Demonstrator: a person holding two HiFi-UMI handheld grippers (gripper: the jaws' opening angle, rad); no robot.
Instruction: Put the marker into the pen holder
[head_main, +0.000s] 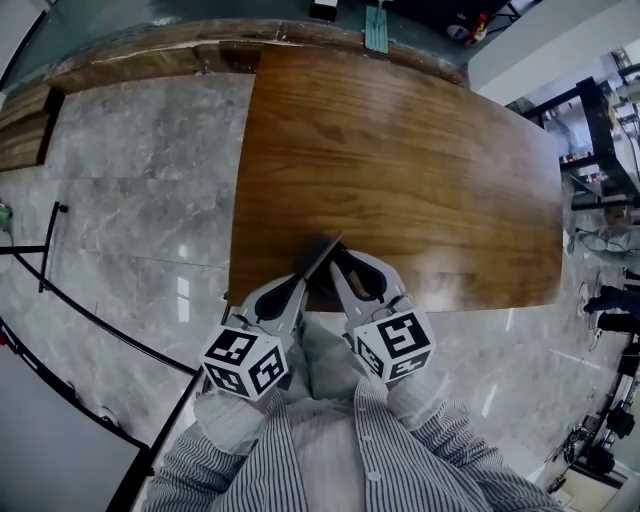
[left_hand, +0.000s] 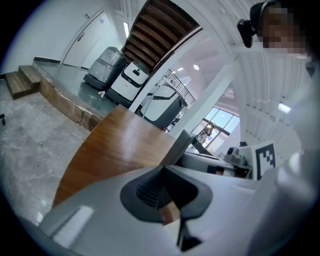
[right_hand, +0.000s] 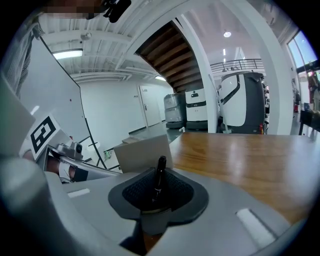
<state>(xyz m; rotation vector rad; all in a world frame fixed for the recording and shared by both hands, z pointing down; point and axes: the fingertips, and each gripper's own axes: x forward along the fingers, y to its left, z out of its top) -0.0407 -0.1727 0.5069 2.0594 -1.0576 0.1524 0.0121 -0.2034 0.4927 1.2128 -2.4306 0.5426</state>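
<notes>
Both grippers hover close together over the near edge of the wooden table (head_main: 400, 150). My right gripper (head_main: 347, 268) (right_hand: 156, 194) is shut on a black marker (right_hand: 158, 176), which stands up between its dark pads. In my left gripper (head_main: 303, 278) (left_hand: 167, 194), shut, is a thin grey flat-sided piece (head_main: 322, 256) (left_hand: 179, 146) that sticks out past the jaws; I cannot tell if it is the pen holder's wall. The same grey piece (right_hand: 142, 152) shows just behind the marker in the right gripper view.
The table's far edge meets a low wooden step (head_main: 150, 60). Grey marble floor (head_main: 130, 200) lies to the left, crossed by a black rail (head_main: 50, 245). White machines (left_hand: 127, 80) stand beyond the table. Striped sleeves (head_main: 300, 460) fill the bottom of the head view.
</notes>
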